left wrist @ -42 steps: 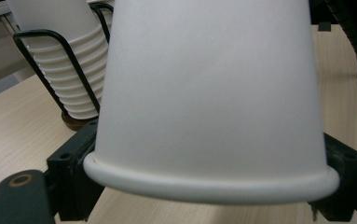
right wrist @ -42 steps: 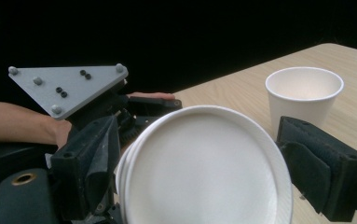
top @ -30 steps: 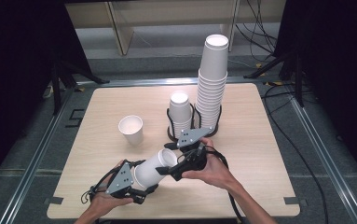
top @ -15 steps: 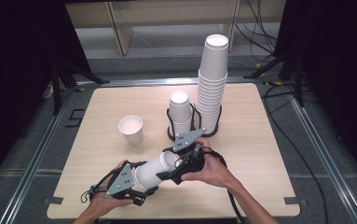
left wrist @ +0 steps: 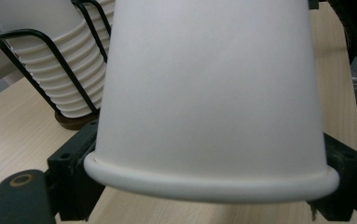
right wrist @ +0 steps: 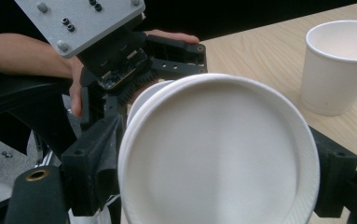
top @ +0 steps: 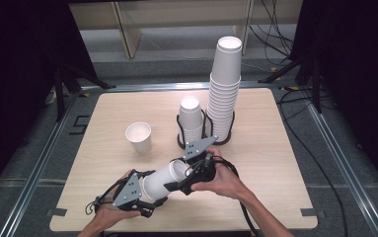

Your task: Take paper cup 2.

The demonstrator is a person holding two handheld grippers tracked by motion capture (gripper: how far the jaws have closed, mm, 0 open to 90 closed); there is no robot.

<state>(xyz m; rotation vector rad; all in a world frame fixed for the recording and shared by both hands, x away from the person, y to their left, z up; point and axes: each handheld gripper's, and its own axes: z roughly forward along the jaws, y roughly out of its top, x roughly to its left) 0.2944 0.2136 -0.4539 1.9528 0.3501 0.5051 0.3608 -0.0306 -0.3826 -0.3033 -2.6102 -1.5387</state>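
High view: nested cups (top: 163, 178) lie level, mouth toward the holder (top: 204, 129).

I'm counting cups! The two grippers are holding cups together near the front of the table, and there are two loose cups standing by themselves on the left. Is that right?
Almost. The high view shows just one loose cup standing by itself on the left of the table, not two. The left gripper and right gripper do hold nested cups together near the front.

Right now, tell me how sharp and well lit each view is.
High view: evenly lit pale wooden table, dark surroundings, sharp. Left gripper view: the held white paper cup is soft, too close; black wire cup rack crisper. Right gripper view: cup blurred, lone upright white paper cup clearer.
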